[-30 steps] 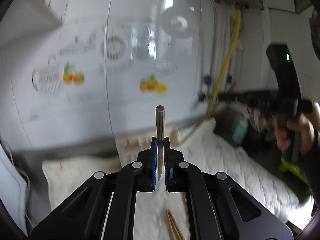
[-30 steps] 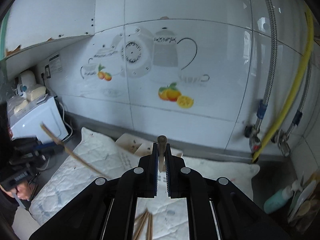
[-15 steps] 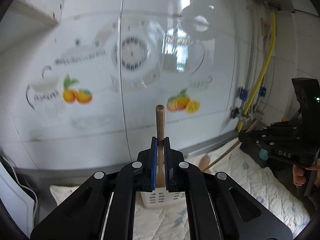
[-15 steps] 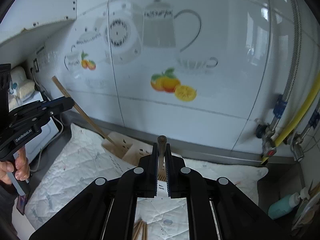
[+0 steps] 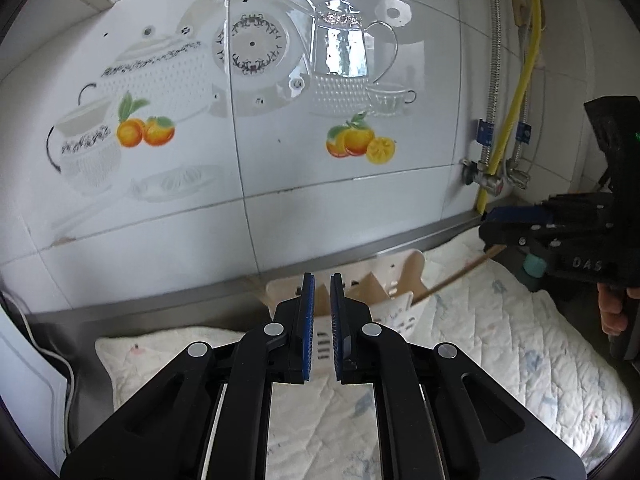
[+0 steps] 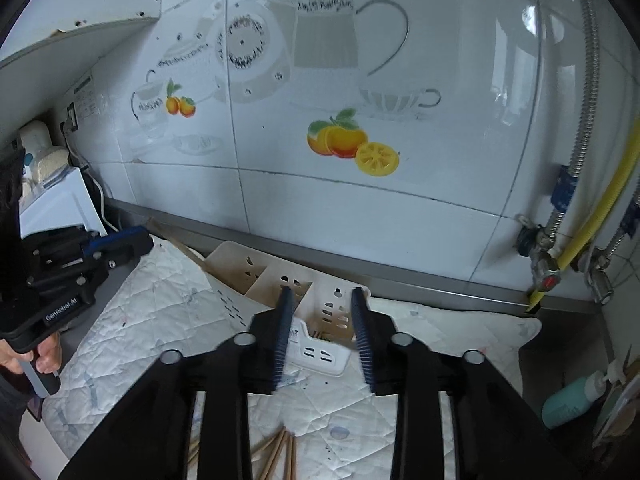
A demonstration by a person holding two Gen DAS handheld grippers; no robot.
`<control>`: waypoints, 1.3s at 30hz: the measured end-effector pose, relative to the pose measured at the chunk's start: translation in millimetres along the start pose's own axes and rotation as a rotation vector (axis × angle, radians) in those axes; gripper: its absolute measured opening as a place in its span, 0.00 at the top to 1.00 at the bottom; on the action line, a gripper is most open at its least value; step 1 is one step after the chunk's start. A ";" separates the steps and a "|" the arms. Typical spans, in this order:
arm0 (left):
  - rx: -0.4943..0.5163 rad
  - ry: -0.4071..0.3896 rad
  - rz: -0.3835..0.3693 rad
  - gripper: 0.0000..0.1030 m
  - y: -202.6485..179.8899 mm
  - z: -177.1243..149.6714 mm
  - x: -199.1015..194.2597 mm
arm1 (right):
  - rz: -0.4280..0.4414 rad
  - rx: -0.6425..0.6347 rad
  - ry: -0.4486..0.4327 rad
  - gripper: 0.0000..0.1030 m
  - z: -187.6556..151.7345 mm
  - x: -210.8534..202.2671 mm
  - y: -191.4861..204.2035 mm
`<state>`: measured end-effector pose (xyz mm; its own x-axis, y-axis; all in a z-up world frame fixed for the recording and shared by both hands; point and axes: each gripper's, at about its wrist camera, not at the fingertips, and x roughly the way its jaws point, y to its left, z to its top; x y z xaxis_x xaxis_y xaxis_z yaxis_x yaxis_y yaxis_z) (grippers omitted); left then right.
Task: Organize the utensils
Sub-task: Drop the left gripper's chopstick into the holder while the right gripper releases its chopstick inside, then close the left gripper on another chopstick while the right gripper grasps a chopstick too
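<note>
A white slotted utensil caddy stands on a white quilted mat by the tiled wall; it also shows in the left wrist view. My left gripper hovers just above the caddy, its jaws slightly apart and empty. My right gripper is open and empty above the caddy's front. A wooden chopstick leans from the caddy toward the right gripper's body; it also shows in the right wrist view. Several loose chopsticks lie on the mat below the right gripper.
A yellow hose and metal valves run down the wall at right. A teal bottle stands at the mat's right end. A white appliance sits at the left.
Both grippers held a chopstick upright before; now both have opened and the chopsticks are gone from the jaws. Both grippers moved closer over the caddy.
</note>
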<state>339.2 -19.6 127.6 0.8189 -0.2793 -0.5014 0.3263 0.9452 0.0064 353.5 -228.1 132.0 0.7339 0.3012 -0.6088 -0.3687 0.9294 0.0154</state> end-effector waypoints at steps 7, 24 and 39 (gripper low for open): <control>-0.016 -0.027 -0.022 0.84 -6.1 -22.2 -36.0 | -0.008 -0.005 -0.055 0.70 -28.6 -43.7 11.2; -0.036 0.016 -0.068 0.48 -41.5 -152.1 -114.2 | -0.020 0.044 -0.036 0.70 -196.9 -92.8 55.2; -0.026 0.257 -0.122 0.57 -55.9 -271.3 -102.0 | -0.069 0.051 0.001 0.70 -278.2 -100.1 86.6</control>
<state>109.3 1.8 -56.3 0.6271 -0.3423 -0.6997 0.4001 0.9123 -0.0876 89.4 -237.1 -26.4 0.7558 0.2357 -0.6109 -0.2879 0.9576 0.0132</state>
